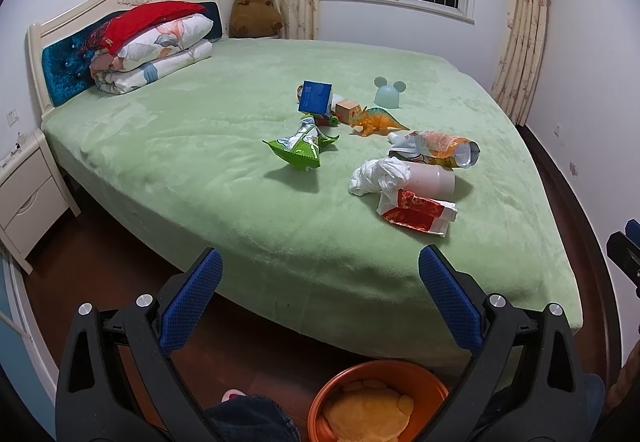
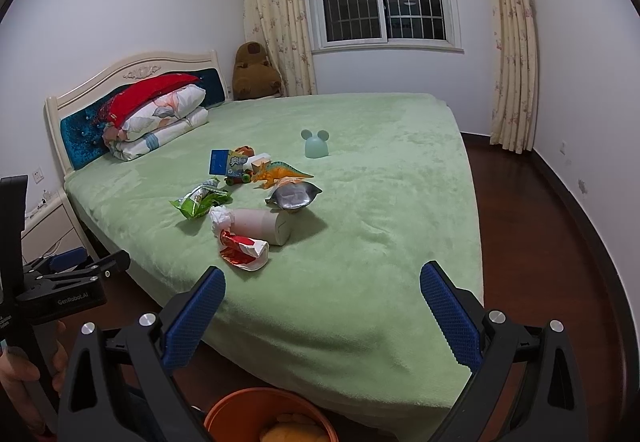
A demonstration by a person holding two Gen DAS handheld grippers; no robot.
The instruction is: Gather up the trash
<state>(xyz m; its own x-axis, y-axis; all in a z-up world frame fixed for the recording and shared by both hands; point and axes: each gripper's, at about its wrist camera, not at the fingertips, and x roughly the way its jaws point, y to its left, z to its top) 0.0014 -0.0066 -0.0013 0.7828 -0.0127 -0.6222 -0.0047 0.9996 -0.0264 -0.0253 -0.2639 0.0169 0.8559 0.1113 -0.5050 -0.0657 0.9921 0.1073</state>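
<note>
— Where is there room to pass?
— The near half of the bed [image 1: 200, 182] lies bare up to the red wrapper [image 1: 416, 212].
— And obstacles?
— Tissue [image 1: 378, 174], green packet [image 1: 300, 146] and dinosaur [image 1: 376, 121] crowd together mid-bed; an orange bin [image 1: 332, 394] stands below the edge.

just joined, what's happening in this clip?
A person holds both grippers open and empty at the foot of the bed: left gripper, right gripper. Nothing is picked up yet. Wrappers, including a green snack bag, a red wrapper and crumpled tissue, lie among toys on the blanket. An orange bin sits on the floor below.
</note>
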